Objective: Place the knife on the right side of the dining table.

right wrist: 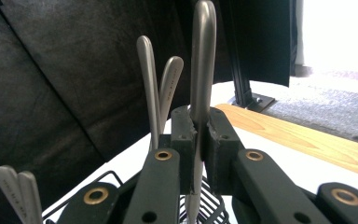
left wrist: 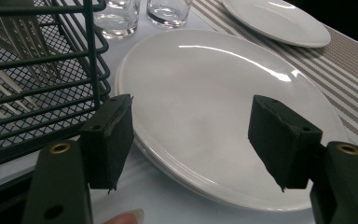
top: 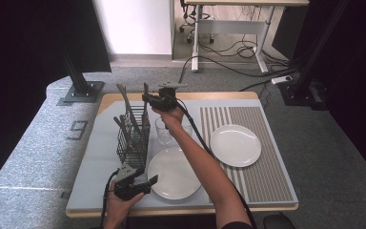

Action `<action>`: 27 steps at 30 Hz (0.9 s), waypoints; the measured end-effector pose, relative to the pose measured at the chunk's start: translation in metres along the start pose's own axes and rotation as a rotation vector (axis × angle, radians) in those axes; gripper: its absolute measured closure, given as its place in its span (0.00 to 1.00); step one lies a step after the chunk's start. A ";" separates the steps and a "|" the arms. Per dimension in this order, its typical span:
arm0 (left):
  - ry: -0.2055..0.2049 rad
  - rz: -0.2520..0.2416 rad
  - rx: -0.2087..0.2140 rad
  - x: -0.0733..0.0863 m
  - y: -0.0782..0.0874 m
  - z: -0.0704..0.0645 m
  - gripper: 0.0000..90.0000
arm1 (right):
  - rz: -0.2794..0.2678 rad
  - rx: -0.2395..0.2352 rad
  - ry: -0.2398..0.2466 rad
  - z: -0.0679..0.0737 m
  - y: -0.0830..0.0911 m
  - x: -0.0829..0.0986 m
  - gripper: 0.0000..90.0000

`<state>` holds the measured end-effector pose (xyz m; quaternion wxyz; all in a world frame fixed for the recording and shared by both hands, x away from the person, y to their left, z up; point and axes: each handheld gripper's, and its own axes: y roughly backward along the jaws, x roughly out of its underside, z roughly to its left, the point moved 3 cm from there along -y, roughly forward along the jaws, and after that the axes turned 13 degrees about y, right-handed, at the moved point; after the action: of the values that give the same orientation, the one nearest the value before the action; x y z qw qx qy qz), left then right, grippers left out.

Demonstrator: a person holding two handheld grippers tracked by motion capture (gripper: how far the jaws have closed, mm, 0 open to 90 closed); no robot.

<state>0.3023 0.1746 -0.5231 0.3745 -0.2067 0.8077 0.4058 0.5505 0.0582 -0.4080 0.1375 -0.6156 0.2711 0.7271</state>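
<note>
Two grippers share the work, and their postures suggest why each sits where it does. At the left, the left gripper (top: 147,182) hovers low at the near edge of the table (top: 88,191), its jaws spread wide and empty; in the left gripper view they frame the near plate (left wrist: 223,107), probably waiting clear of the action rather than reaching for anything. Just beyond it stands the wire cutlery basket (top: 132,138), with several utensils upright in it, handles up, so each can be pinched from above. Over the basket's far right corner, the right gripper (top: 147,99) is clamped on one utensil handle (right wrist: 202,70), gripping it well below its rounded tip, so the piece hangs vertical and should lift straight out without snagging the mesh. Two other handles (right wrist: 161,88) rise just beside it. Right of the basket stand two glasses (top: 163,131), and farther right a second plate (top: 235,145) rests on the striped mat (top: 262,157), likely where cutlery is to be laid.
</note>
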 end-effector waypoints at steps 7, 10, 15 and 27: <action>-0.002 0.000 -0.001 0.000 0.000 0.000 0.35 | -0.012 -0.003 -0.002 0.000 0.011 -0.003 0.93; -0.003 0.000 -0.003 0.000 0.000 0.000 0.35 | -0.019 -0.004 -0.009 -0.001 0.016 -0.004 0.93; 0.001 -0.005 -0.005 -0.001 0.001 0.001 0.35 | -0.045 -0.011 -0.032 -0.002 0.024 -0.005 0.93; -0.009 -0.003 -0.006 -0.001 0.001 -0.001 0.35 | -0.111 -0.021 -0.048 -0.002 0.053 -0.021 0.93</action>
<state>0.3015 0.1746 -0.5213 0.3780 -0.2072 0.8045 0.4087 0.5284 0.0168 -0.3761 0.1778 -0.6133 0.2253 0.7358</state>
